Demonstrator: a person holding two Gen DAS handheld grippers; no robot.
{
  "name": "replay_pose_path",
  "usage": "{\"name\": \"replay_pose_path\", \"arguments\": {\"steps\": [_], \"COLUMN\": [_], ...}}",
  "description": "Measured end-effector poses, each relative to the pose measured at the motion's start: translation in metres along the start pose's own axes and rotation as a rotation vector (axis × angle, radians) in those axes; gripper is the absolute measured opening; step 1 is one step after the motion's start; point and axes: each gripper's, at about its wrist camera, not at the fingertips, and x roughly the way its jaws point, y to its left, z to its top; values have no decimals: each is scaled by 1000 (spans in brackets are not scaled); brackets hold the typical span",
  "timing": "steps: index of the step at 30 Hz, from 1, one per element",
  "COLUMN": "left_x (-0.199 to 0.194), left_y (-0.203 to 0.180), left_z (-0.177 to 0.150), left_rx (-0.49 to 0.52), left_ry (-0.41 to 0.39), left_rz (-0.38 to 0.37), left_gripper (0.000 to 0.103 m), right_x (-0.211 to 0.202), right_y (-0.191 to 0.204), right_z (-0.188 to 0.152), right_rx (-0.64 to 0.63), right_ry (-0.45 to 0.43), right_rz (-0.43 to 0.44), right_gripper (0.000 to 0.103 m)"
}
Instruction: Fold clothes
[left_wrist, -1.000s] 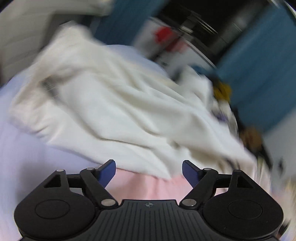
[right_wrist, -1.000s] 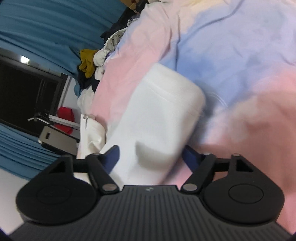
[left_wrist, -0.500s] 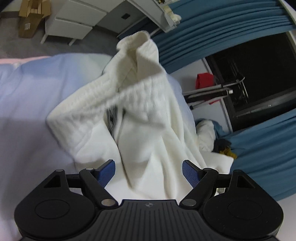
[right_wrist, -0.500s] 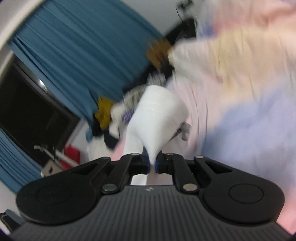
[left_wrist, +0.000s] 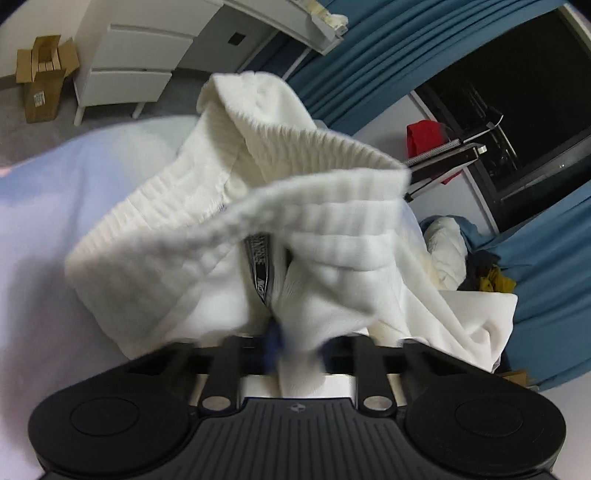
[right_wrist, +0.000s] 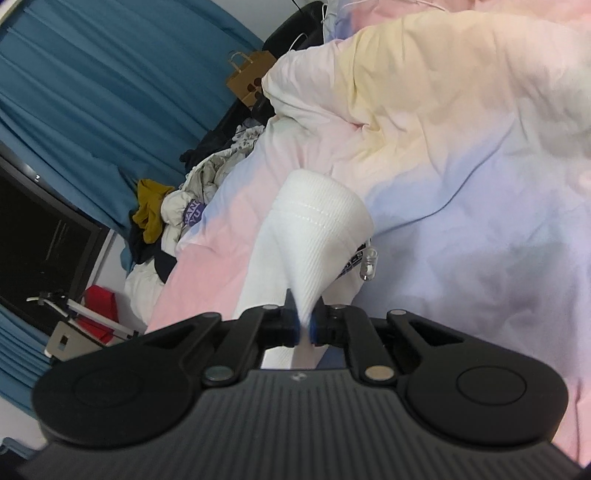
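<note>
The bedcover, a pastel sheet of pink, yellow and lavender patches, fills the right and centre of the right wrist view and the left part of the left wrist view.

One white garment is in work. It is a ribbed knit with a broad ribbed band and a dark label strip printed with pale lettering on its inner face. In the left wrist view it occupies the centre of the frame, its long axis running from the lower centre up to the upper left, where one ribbed end rises to a peak. The band crosses the frame roughly level, from centre left to centre right. In the right wrist view one tubular ribbed portion with a stitched hem runs from the lower centre up and slightly right, ending in a rounded fold at mid-frame. A small clear tag hangs at its right edge.

Two grippers are present. The left gripper has its jaws closed on a bunch of the garment at the lower centre. The right gripper has its jaws closed on a narrow pinch of the same fabric.

One heap of mixed clothes lies at centre left of the right wrist view, against blue curtains.
</note>
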Motion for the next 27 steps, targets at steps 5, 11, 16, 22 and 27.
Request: {"name": "replay_pose_path", "arguments": {"steps": [5, 11, 16, 22, 27], "left_x": [-59, -134, -149, -137, -145], "left_y": [2, 17, 52, 58, 44], "left_z": [16, 32, 20, 11, 3], "left_rx": [-115, -152, -127, -41, 109], "left_ry": [-7, 33, 130, 166, 118], "left_rz": [-142, -172, -31, 111, 181], "left_gripper": [12, 12, 10, 10, 14], "right_x": [-1, -15, -30, -36, -34], "right_y": [-7, -18, -39, -61, -68], "right_z": [2, 2, -2, -9, -13], "right_rx": [53, 127, 213, 251, 249], "right_ry": [37, 82, 122, 97, 87], "right_rz": [25, 22, -65, -198, -263], "right_gripper": [9, 9, 10, 9, 9]}}
